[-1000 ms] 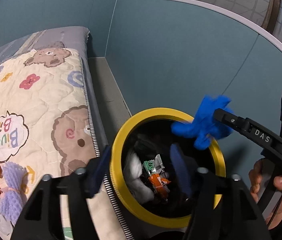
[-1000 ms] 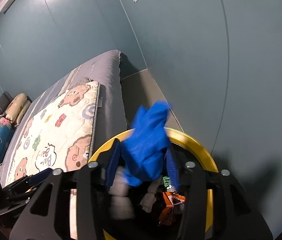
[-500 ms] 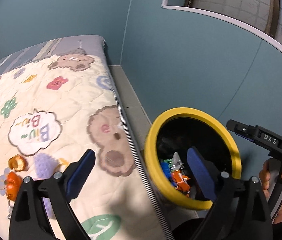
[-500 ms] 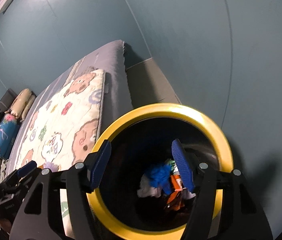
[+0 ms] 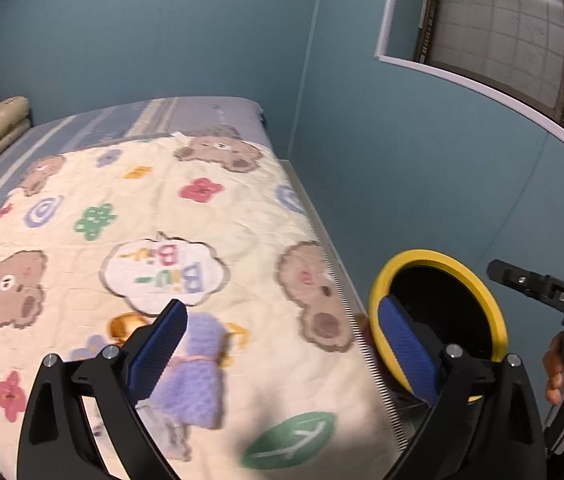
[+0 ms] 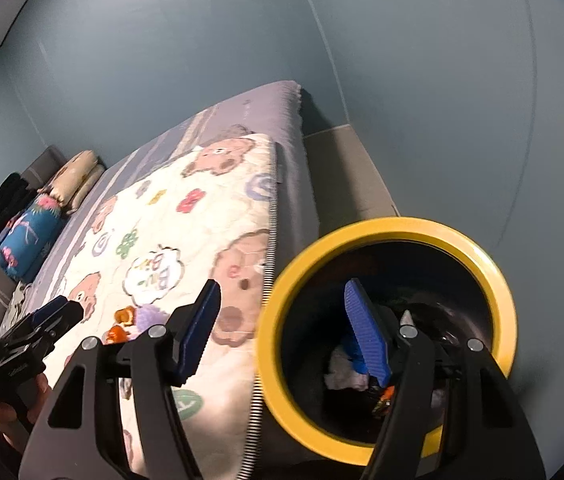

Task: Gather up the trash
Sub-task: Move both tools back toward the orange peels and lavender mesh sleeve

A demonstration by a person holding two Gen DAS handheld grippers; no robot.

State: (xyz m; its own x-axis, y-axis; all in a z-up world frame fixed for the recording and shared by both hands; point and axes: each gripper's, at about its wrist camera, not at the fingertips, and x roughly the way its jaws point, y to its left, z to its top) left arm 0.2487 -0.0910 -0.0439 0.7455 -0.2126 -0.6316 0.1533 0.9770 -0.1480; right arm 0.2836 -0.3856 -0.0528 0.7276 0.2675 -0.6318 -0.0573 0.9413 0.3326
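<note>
A yellow-rimmed black bin (image 6: 498, 272) stands on the floor beside the bed; it also shows in the left wrist view (image 5: 494, 304). Inside lie a blue rag (image 6: 352, 354), white paper (image 6: 342, 376) and orange wrappers (image 6: 384, 396). My right gripper (image 6: 282, 328) is open and empty, over the bin's left rim. My left gripper (image 5: 282, 340) is open and empty above the quilt. A purple knobbly item (image 5: 198, 368) and an orange wrapper (image 5: 126, 326) lie on the quilt just beyond its left finger; they also show in the right wrist view, the purple item (image 6: 148, 316) and the orange wrapper (image 6: 120, 330).
The bed has a cream bear-print quilt (image 5: 130, 220) over a grey sheet. Pillows (image 6: 70, 180) and a blue cushion (image 6: 26, 240) lie at the head. Teal walls (image 5: 362, 160) close in behind the bin. A window (image 5: 502, 40) is at upper right.
The blue rag left my right gripper and fell into the bin. My left gripper swung left from the bin toward the quilt, bringing the purple item and orange wrapper closer.
</note>
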